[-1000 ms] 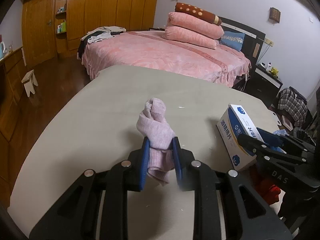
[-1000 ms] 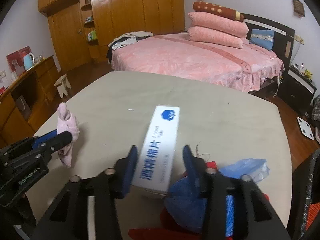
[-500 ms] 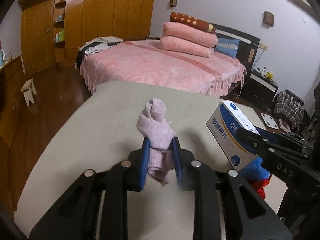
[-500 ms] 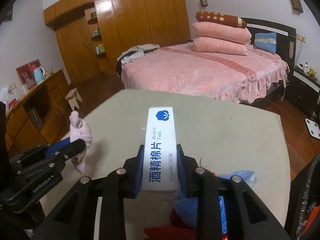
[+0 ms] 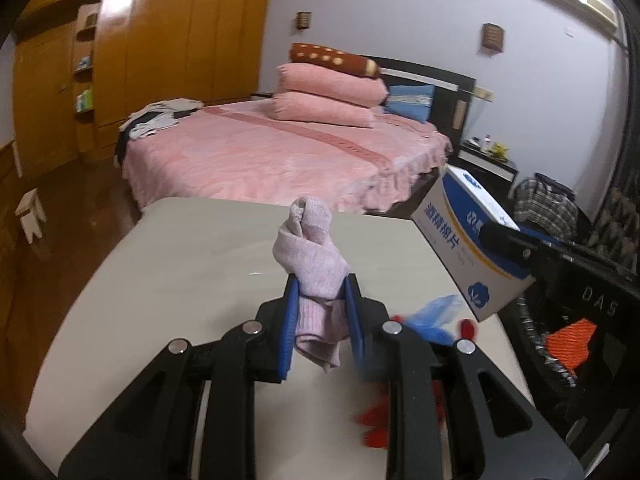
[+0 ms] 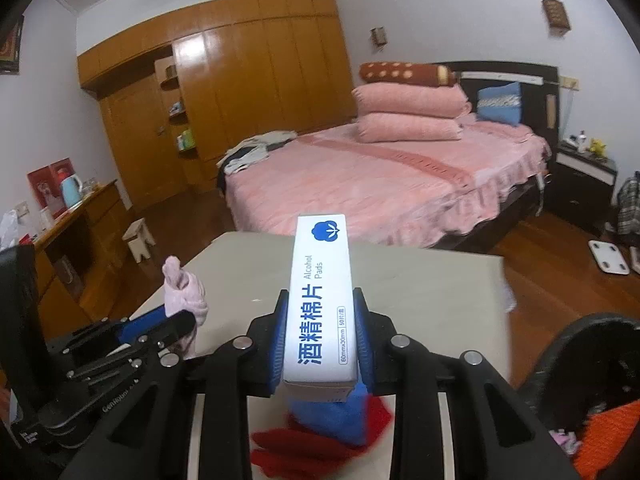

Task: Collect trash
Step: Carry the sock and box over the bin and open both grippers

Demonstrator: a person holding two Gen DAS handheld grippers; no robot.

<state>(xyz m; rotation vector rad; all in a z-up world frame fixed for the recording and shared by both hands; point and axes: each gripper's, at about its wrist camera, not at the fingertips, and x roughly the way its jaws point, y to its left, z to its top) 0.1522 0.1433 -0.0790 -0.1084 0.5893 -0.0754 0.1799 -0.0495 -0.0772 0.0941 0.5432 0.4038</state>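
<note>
From the left wrist view, the left gripper [image 5: 322, 300] is clamped on a knotted pink sock [image 5: 314, 258]; the blue pads press its lower half from both sides, the knot stands above the fingertips and a loose end droops below them; the sock hangs clear above the beige table [image 5: 192, 256]. To the right the right gripper [image 5: 500, 238] carries a white and blue box [image 5: 468, 240], lifted off the table with one end pointing toward the bed [image 5: 272, 156]; a blue bag [image 5: 434, 312] and something red [image 5: 378, 420] lie on the table near its edge, both blurred.

From the right wrist view, the right gripper [image 6: 320, 336] is closed on the box [image 6: 322, 292] of alcohol pads; its jaws have just been closing, and now the pads press the two long sides, the box pointing straight ahead. Under it the blue bag [image 6: 336, 416] rests on the red thing [image 6: 300, 448] on the table [image 6: 432, 292]. At left the left gripper [image 6: 176, 322] holds the sock [image 6: 182, 290] upright, apart from the box.
</note>
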